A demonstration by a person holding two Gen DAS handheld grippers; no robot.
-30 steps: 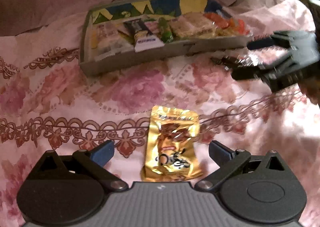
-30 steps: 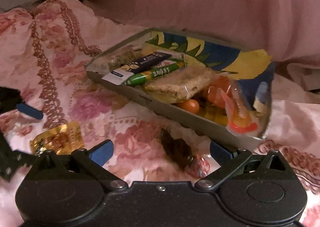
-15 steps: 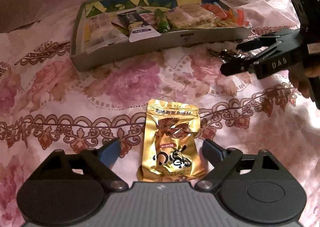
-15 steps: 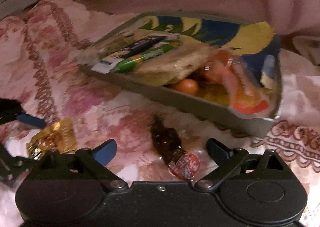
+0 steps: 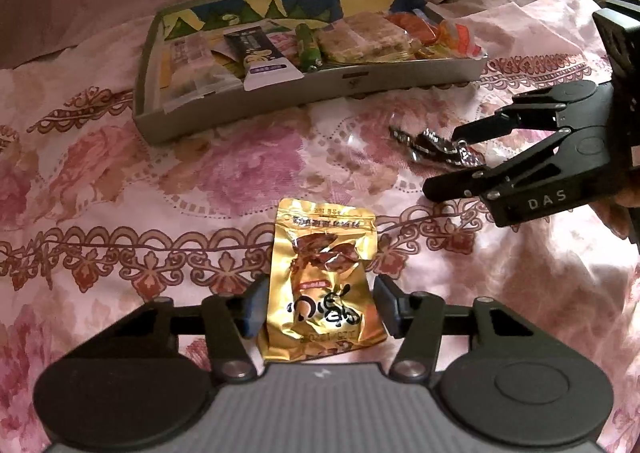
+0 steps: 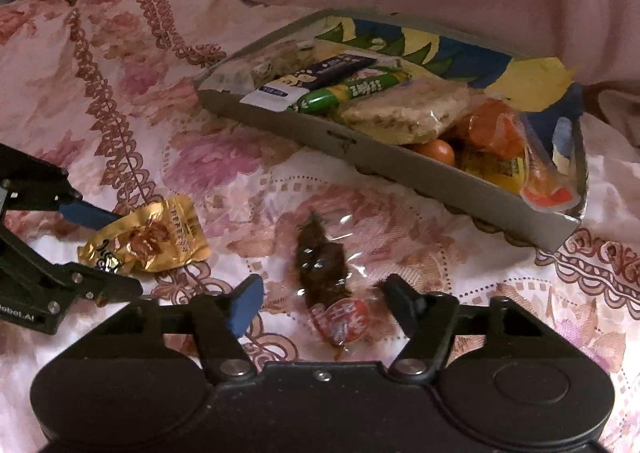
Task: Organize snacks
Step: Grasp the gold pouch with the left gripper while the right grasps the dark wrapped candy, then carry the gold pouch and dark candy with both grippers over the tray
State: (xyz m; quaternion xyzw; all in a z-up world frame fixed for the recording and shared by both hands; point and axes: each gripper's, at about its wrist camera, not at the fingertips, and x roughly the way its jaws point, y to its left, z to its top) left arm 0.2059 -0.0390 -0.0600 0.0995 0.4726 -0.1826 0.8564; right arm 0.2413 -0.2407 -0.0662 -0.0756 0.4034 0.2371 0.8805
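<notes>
A gold foil snack packet (image 5: 324, 285) lies on the floral bedspread between the fingers of my left gripper (image 5: 318, 305), which is open with the pads close to the packet's sides. The packet also shows in the right wrist view (image 6: 146, 237). A clear wrapper with dark dried fruit and a red label (image 6: 328, 285) lies between the open fingers of my right gripper (image 6: 324, 307); it shows in the left wrist view (image 5: 436, 147) too. A grey cardboard tray (image 5: 320, 91) holds several snacks behind both.
The tray (image 6: 400, 169) holds a dark bar, a green stick, a cracker pack and orange packets. Pink bedding rises behind it. The floral bedspread (image 5: 120, 173) spreads left of the gold packet. The other gripper (image 5: 500, 161) sits right of the packet.
Both grippers have moved forward and lower over their snacks, and their fingers have narrowed around them. The gold packet and the dark wrapper have not moved.
</notes>
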